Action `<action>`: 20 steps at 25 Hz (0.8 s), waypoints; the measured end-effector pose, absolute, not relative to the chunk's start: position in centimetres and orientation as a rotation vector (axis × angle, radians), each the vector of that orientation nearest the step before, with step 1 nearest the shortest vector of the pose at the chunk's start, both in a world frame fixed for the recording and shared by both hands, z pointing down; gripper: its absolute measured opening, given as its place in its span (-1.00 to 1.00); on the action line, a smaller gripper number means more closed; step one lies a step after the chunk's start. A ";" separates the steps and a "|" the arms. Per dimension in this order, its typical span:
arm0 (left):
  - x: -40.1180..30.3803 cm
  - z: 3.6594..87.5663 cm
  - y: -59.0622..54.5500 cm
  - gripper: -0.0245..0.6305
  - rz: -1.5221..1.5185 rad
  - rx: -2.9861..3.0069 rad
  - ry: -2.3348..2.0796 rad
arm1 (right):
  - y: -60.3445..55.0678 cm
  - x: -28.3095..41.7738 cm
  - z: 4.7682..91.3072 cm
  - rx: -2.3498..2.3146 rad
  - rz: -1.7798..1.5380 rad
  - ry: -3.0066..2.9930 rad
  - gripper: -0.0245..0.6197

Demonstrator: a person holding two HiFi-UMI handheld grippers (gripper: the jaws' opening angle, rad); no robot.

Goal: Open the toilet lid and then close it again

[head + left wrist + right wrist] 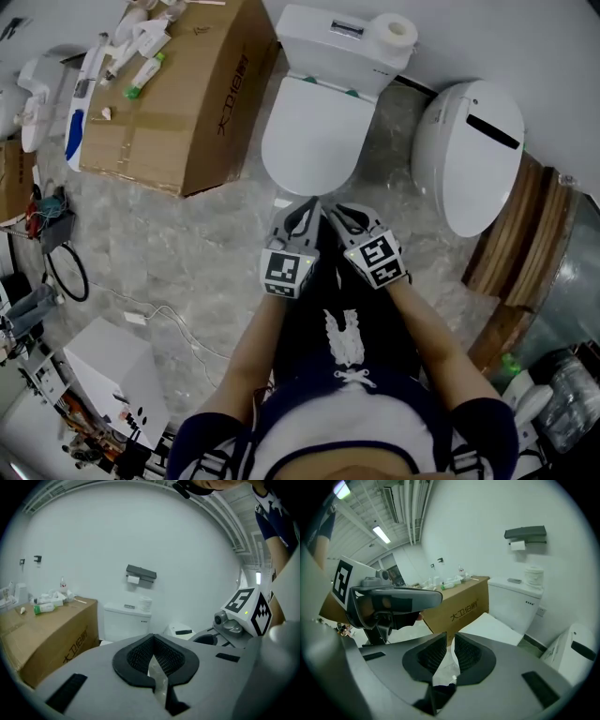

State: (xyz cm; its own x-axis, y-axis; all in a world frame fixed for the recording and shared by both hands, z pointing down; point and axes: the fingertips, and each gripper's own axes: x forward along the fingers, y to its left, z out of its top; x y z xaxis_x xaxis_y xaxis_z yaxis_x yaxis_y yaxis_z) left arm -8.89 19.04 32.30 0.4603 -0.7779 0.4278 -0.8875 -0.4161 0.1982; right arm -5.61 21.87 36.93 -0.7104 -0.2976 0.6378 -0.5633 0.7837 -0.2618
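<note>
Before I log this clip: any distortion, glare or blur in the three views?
Head view: evenly lit, sharp, edges bowed. Left gripper view: heavy fisheye, dark vignette, fingers slightly soft. Right gripper view: same fisheye, ceiling light blown out.

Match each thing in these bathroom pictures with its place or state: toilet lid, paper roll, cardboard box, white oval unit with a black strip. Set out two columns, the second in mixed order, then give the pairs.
Column A
1. toilet lid
2. paper roll
3. cardboard box
4. white oval unit with a black strip

Column B
a. at the head view's left, bottles on top
b. at the head view's right, beside wooden pieces
c. down, closed
d. on top of the cistern

Pairs: 1-c; 2-d; 3-a; 4-b
</note>
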 end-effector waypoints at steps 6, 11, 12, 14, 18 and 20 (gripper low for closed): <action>-10.4 37.1 17.9 -0.91 0.421 2.308 -1.295 | 20.6 -6.8 43.4 0.670 0.785 -2.264 -0.87; -9.9 42.3 17.1 -0.91 0.492 2.283 -1.203 | 20.2 -6.4 48.9 0.655 0.961 -2.169 -0.70; -9.6 43.2 17.0 -0.91 0.497 2.276 -1.188 | 20.1 -6.2 50.0 0.662 0.996 -2.154 -0.70; -9.3 45.0 16.9 -0.91 0.506 2.259 -1.165 | 19.9 -5.9 52.2 0.683 1.075 -2.124 -0.70; -8.7 48.7 17.2 -0.91 0.538 2.206 -1.152 | 19.9 -4.7 56.8 0.729 1.272 -2.043 -0.70; -8.4 50.4 17.4 -0.91 0.555 2.183 -1.147 | 19.9 -4.2 59.0 0.744 1.315 -2.012 -0.70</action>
